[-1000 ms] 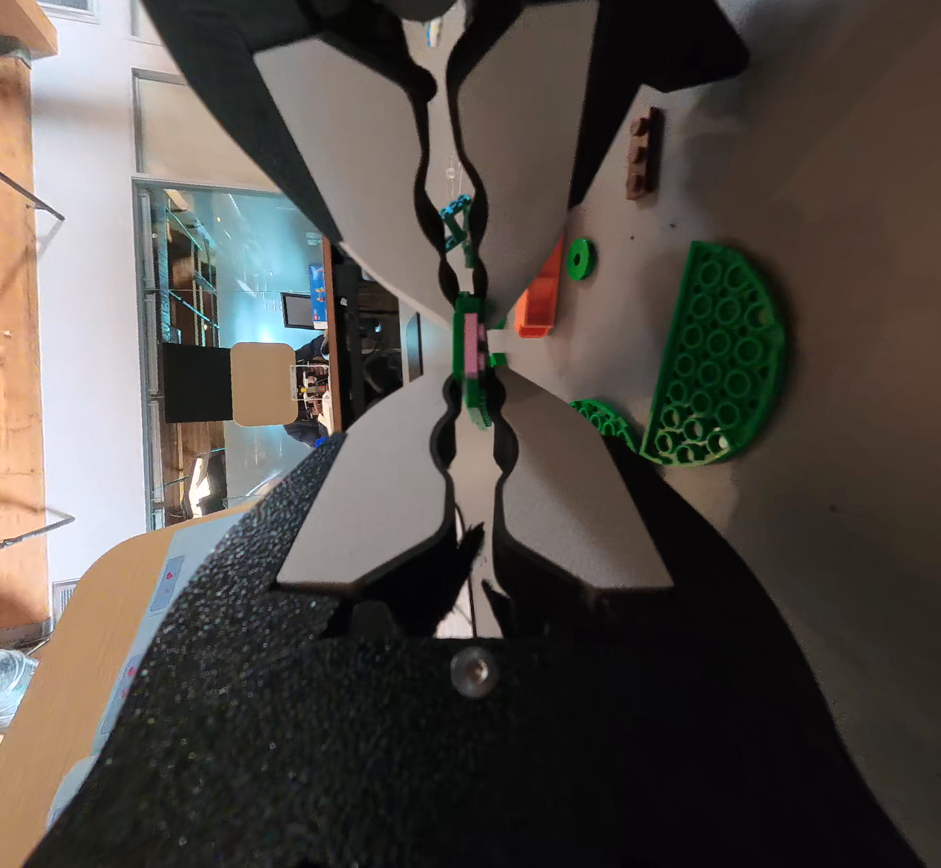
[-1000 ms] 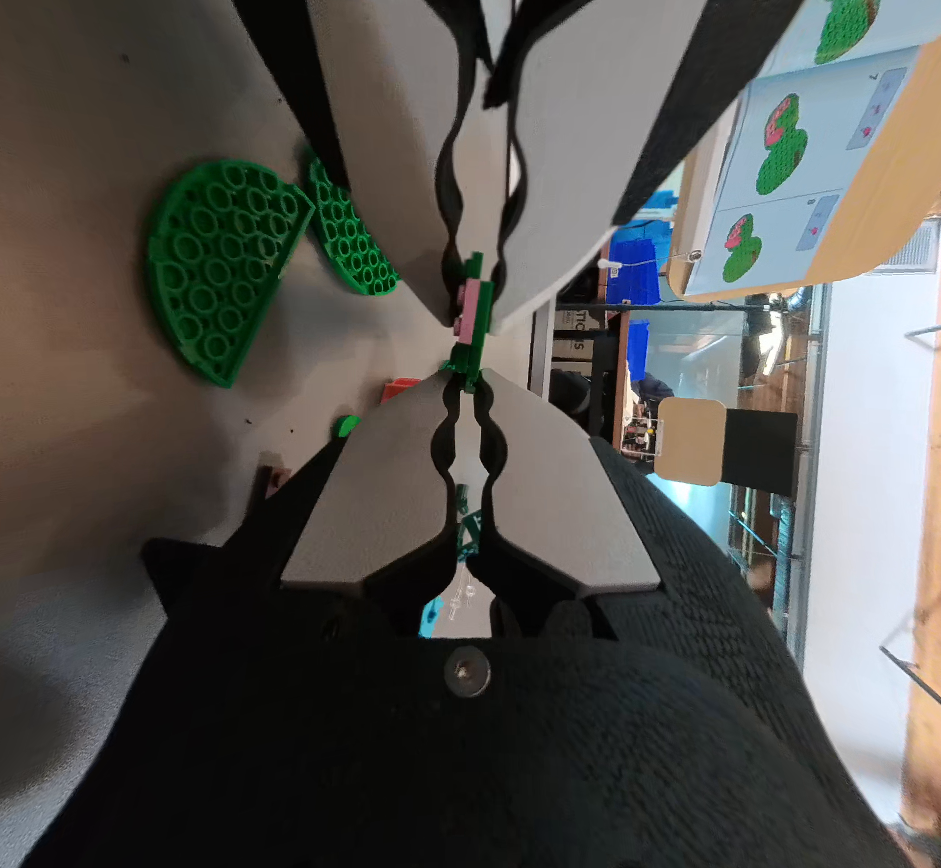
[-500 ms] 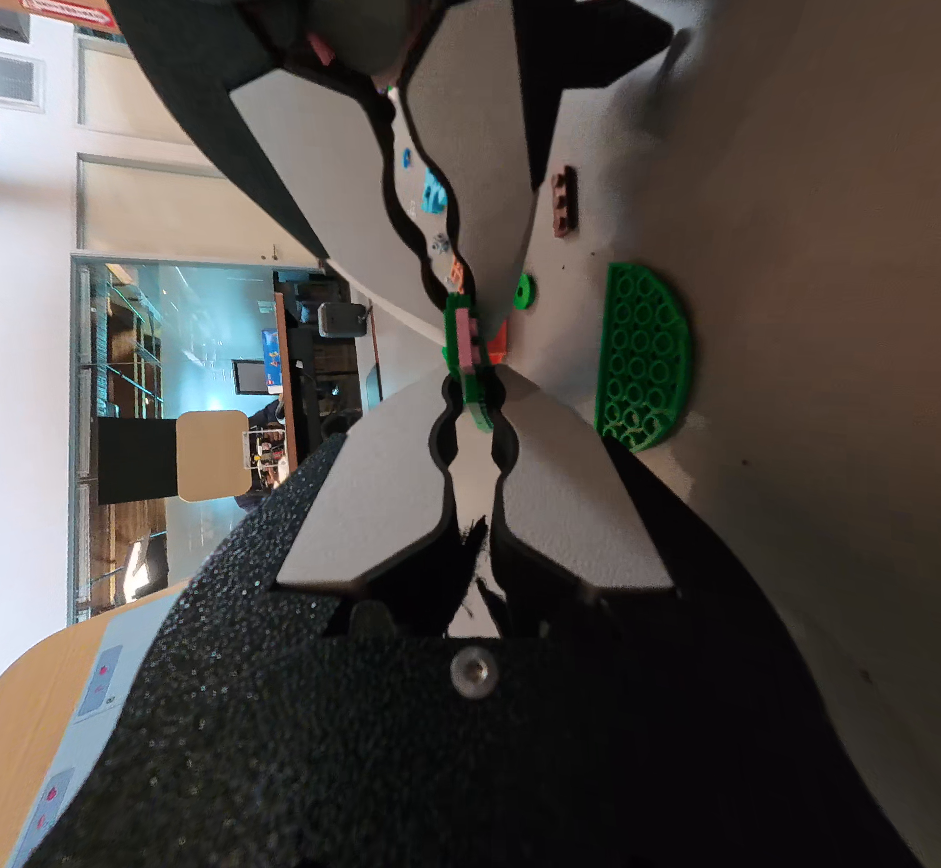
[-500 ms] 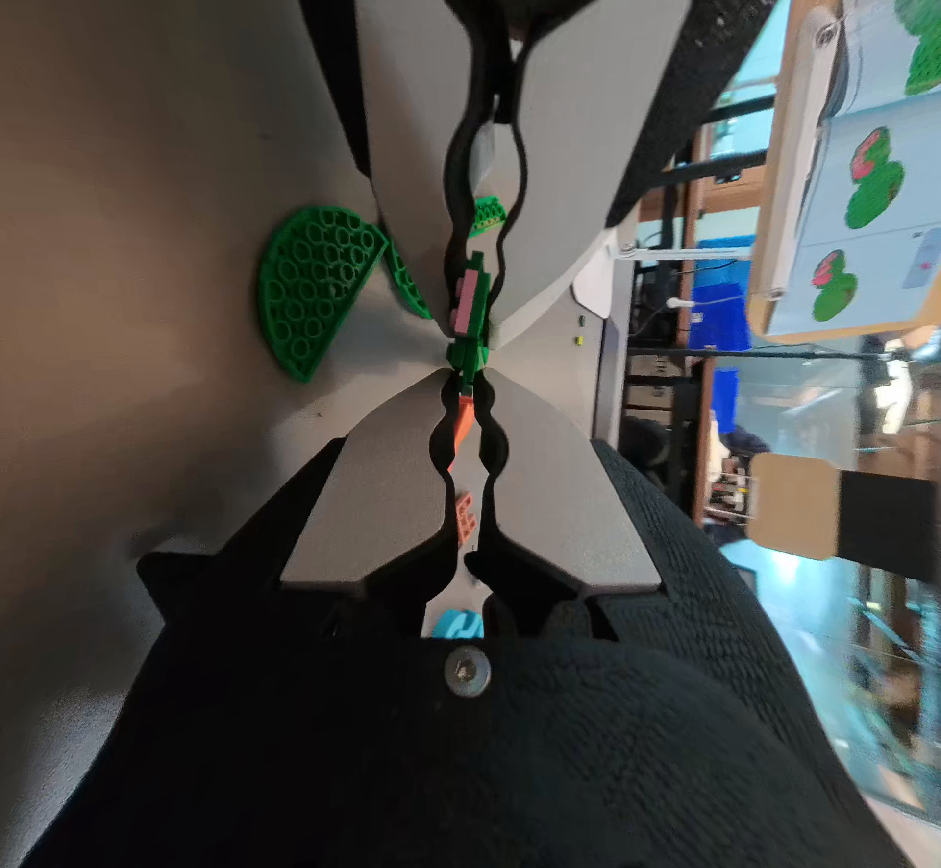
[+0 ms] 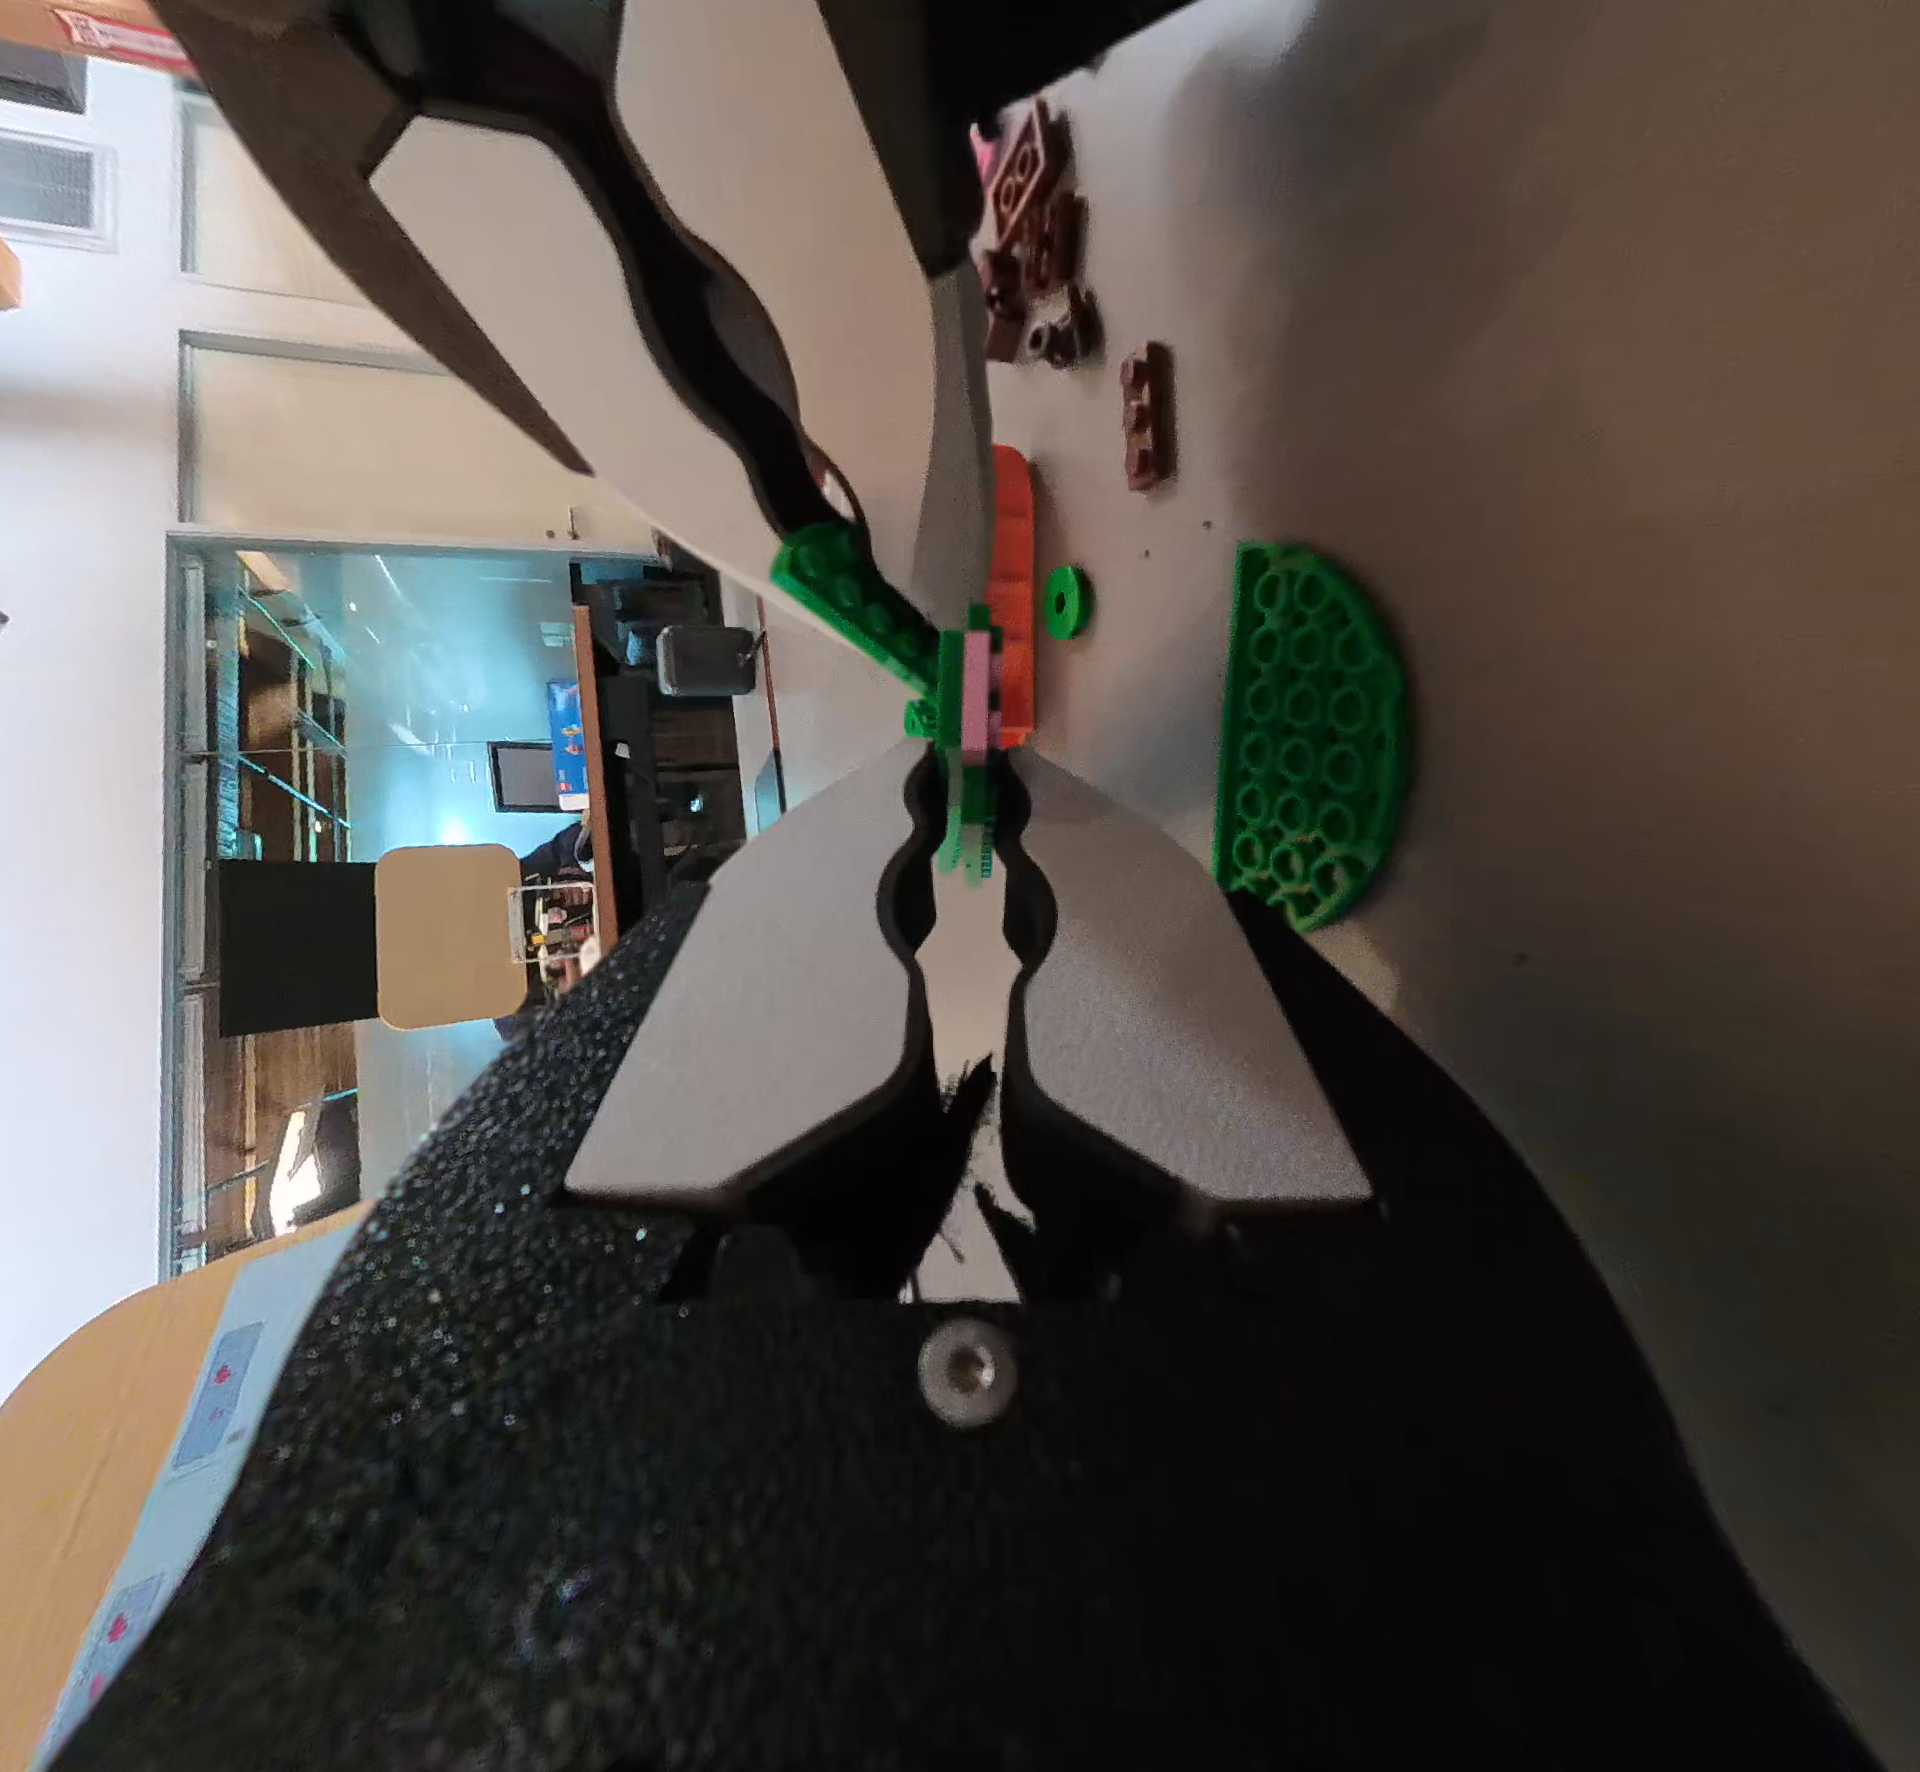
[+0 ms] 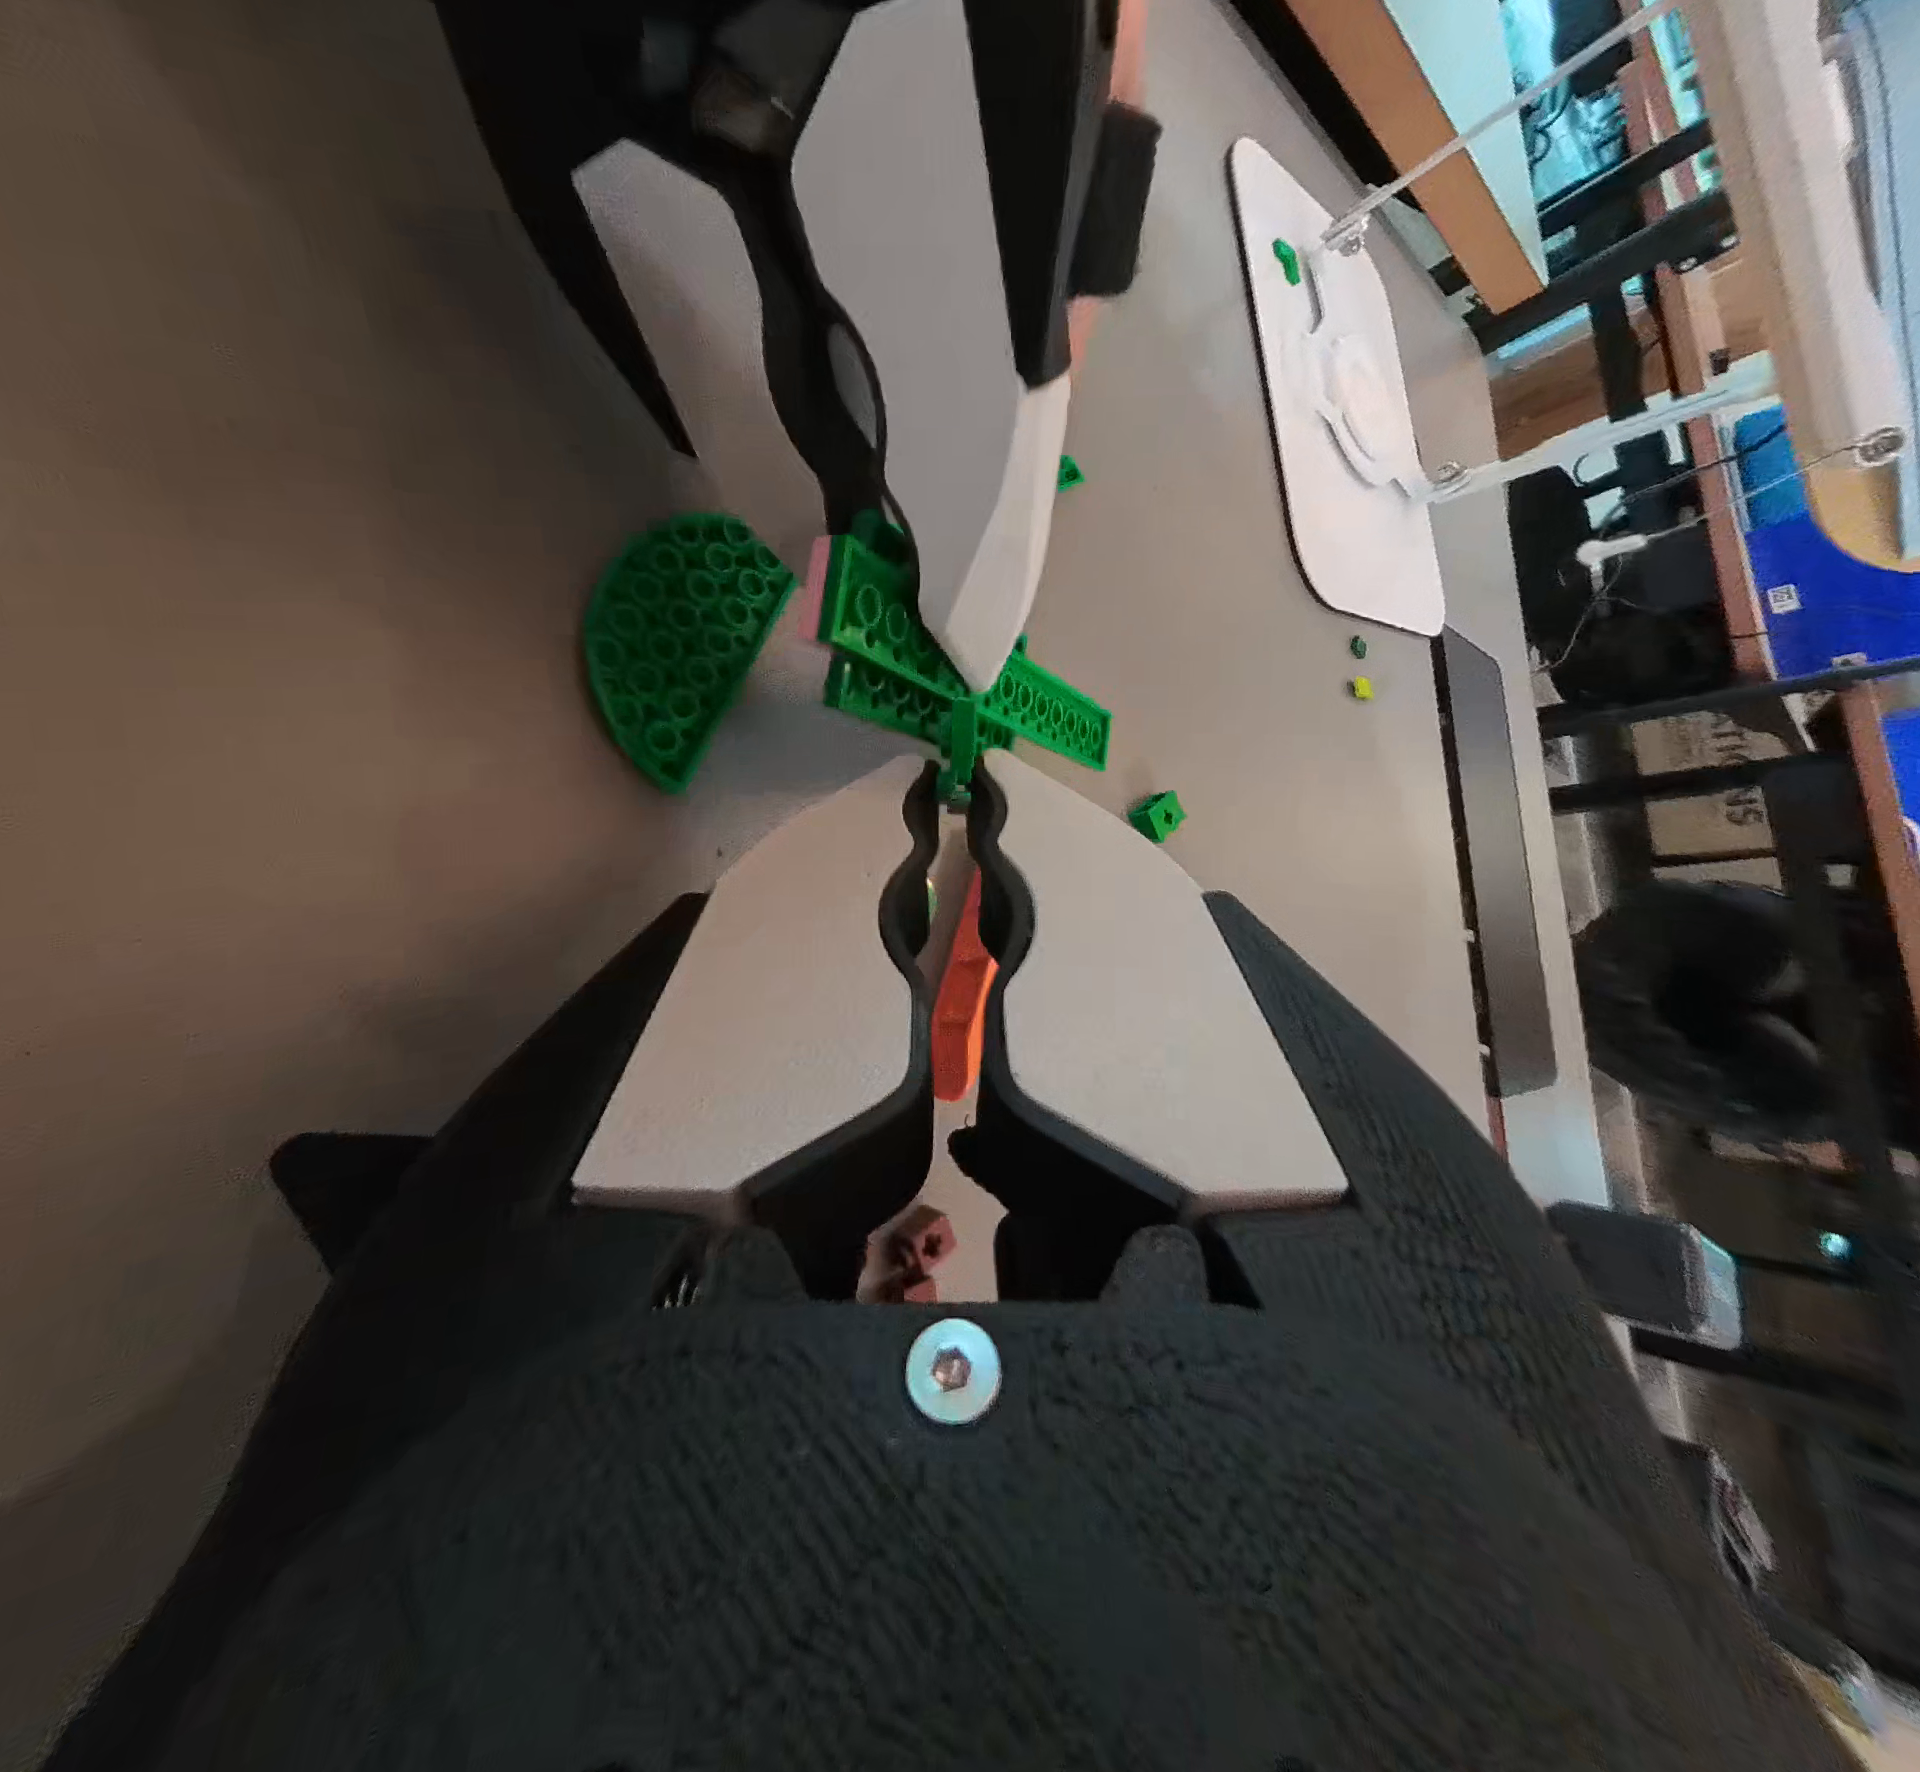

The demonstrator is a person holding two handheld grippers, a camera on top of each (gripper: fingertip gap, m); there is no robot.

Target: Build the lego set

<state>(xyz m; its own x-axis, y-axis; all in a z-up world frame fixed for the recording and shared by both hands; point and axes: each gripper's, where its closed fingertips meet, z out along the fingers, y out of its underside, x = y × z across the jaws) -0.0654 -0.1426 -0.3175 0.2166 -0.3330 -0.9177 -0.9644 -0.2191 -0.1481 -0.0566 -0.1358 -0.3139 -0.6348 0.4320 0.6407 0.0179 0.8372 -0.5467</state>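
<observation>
**Green assembly gripped from both ends above the table**

The left gripper [image 5: 964,772] is pinched on the green-and-pink lego assembly [image 5: 971,699], its fingertips pressed against the lower end. The right gripper [image 6: 956,787] is clamped on a thin green tab of the same assembly [image 6: 935,673], which is held off the grey table [image 5: 1610,372]. Beyond the assembly an orange piece [image 5: 1013,579] is seen, with a small green ring [image 5: 1067,598] just beside it. A green half-round plate [image 5: 1309,735] lies farther out, studs down. Brown bricks [image 5: 1044,268] are clustered well apart from the assembly. A small green cube [image 6: 1158,813] lies near it.
</observation>
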